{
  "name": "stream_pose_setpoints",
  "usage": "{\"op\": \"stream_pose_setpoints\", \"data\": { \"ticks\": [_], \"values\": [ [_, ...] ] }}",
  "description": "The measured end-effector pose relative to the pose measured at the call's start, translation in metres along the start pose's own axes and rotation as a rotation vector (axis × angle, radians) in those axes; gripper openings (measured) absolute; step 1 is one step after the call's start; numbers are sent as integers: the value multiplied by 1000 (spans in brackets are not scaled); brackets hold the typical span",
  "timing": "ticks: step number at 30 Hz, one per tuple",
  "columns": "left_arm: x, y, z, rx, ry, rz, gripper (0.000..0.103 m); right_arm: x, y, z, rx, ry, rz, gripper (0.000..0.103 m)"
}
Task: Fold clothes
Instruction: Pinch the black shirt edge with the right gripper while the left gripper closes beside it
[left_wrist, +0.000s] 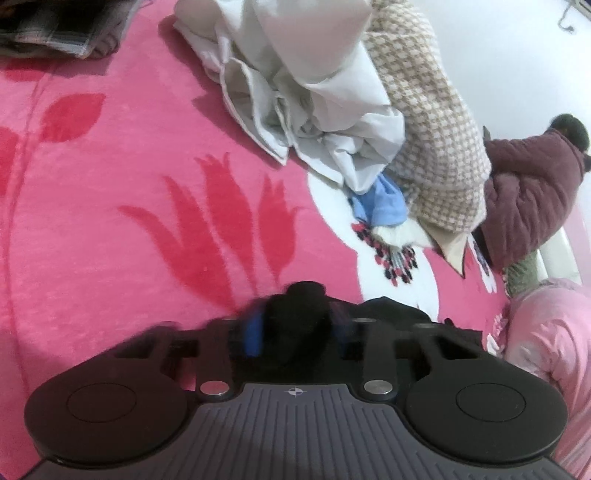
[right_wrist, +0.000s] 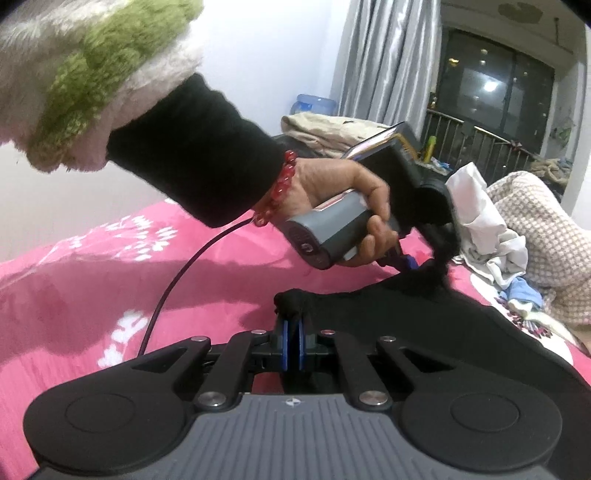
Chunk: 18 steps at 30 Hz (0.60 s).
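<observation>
A black knit garment (right_wrist: 424, 321) lies on the plush pink blanket (left_wrist: 110, 221). The right gripper (right_wrist: 293, 334) pinches one bunched corner; the left gripper (left_wrist: 297, 325), blurred, seems clamped on another. White cloth (left_wrist: 314, 110) and a waffle-textured throw (left_wrist: 436, 129) are heaped beyond.

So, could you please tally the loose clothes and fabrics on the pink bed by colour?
Black: 1, the black garment both tools grip
White: 1, the crumpled white cloth
Beige check: 1, the checked knit
Light blue: 1, the small blue piece
Grey plaid: 1, the folded stack
Total: 5
</observation>
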<state>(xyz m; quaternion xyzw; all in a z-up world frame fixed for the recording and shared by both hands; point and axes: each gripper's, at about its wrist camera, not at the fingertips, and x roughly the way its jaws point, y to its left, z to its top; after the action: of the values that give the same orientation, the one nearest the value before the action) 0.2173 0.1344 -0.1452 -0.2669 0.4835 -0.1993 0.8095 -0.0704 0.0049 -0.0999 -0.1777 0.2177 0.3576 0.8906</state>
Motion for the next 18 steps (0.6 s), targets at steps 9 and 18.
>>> {"op": "stream_pose_setpoints", "data": {
  "ticks": [9,18],
  "values": [
    [-18,-20,-4,-73,-68,-27,8,-21,-23,3,149,-77,-76,5],
    [-11,-77,-3,-44,-92,-38,7,-68,-81,-7,526,-197,-233,5]
  ]
}}
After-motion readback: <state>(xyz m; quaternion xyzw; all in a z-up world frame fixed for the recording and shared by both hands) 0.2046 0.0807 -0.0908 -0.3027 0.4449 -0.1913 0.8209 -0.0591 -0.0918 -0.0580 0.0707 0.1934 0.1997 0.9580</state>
